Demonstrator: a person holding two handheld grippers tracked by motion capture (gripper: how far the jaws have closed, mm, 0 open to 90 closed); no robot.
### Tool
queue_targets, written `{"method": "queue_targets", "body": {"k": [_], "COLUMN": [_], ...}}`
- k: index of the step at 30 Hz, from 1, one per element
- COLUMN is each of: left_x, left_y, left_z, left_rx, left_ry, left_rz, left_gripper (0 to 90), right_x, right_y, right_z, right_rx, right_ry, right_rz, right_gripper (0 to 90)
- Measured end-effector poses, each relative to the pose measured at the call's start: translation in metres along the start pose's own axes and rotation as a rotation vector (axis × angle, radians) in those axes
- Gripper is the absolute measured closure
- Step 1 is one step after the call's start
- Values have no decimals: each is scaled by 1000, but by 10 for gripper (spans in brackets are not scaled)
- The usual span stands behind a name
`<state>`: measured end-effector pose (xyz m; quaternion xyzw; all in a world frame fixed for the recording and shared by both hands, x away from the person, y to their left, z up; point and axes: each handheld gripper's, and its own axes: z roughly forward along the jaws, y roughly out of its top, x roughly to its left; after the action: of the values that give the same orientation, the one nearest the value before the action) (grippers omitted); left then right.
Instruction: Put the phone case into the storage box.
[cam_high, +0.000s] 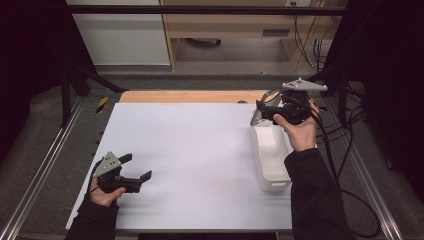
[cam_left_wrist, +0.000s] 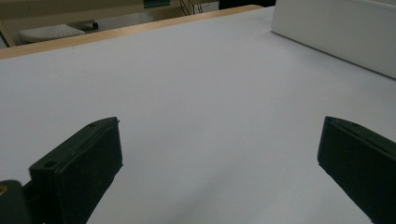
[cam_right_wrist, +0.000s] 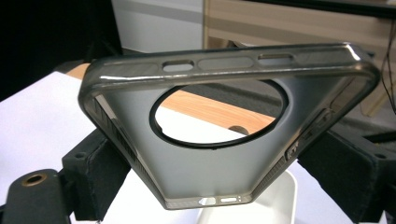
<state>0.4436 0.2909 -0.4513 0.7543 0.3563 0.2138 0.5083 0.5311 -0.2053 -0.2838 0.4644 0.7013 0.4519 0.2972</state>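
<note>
Above the far end of the white tray (cam_high: 270, 159), the right gripper (cam_high: 262, 111) grips a translucent grey phone case (cam_right_wrist: 224, 135) by its sides. Left gripper (cam_high: 136, 167) rests released, jaws spread, on the white table (cam_high: 195, 150).

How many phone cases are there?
1. The phone case is clamped in the right hand-held gripper, held above the far end of the white tray. More could be hidden inside the tray.

No readable text, label or number anywhere.
</note>
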Motion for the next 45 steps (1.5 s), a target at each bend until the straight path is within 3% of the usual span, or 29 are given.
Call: {"method": "queue_targets", "body": {"k": [14,27,38,45], "left_x": [0,-5,-5,-5], "left_y": [1,11,10,9], "left_z": [1,-4,-3,-2], "left_rx": [-10,-49,-42,-36], "left_ry": [-12,-43,-41,-39], "left_rz": [5,27,28,31], "left_gripper": [0,0,0,0], "right_x": [-16,-23,-29,-28], "right_y": [1,-6,-15,-21], "right_z": [33,53,73,84], "right_rx": [67,120,176,180], "right_ry": [-110,-151,-201,-227], "right_rz": [82,122,146,168], "right_gripper": [115,115,115,115]}}
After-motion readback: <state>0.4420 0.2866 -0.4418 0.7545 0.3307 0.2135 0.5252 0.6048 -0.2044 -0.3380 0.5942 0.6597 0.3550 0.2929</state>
